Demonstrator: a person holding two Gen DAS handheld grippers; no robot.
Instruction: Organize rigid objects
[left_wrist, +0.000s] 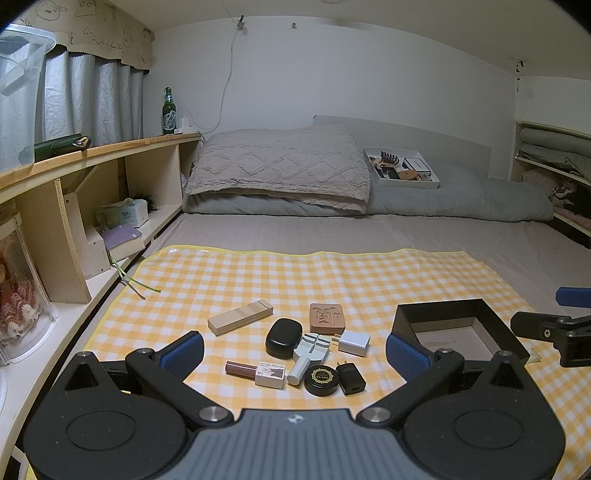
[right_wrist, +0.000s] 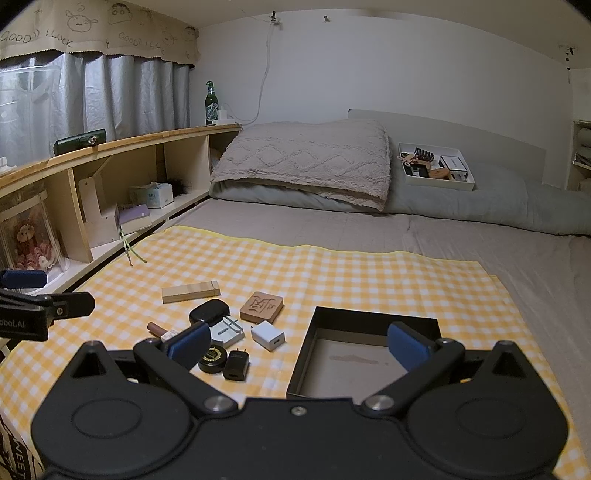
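Several small objects lie on a yellow checked cloth (left_wrist: 258, 280): a wooden block (left_wrist: 240, 316), a black oval case (left_wrist: 282, 336), a brown carved tile (left_wrist: 327, 318), a white charger (left_wrist: 354, 342), a black charger (left_wrist: 351, 377), a round black tin (left_wrist: 321, 380), a gel polish bottle (left_wrist: 258, 372) and a grey tool (left_wrist: 310, 350). An empty black box (left_wrist: 458, 332) sits to their right, also in the right wrist view (right_wrist: 369, 354). My left gripper (left_wrist: 293, 354) is open above the objects. My right gripper (right_wrist: 297, 345) is open, hovering between the pile and the box.
The cloth lies on a bed with a pillow (left_wrist: 277, 166) and grey duvet (left_wrist: 461, 199). A white tray of items (left_wrist: 402, 168) rests on the duvet. A wooden shelf (left_wrist: 74, 192) runs along the left with a green bottle (left_wrist: 169, 112).
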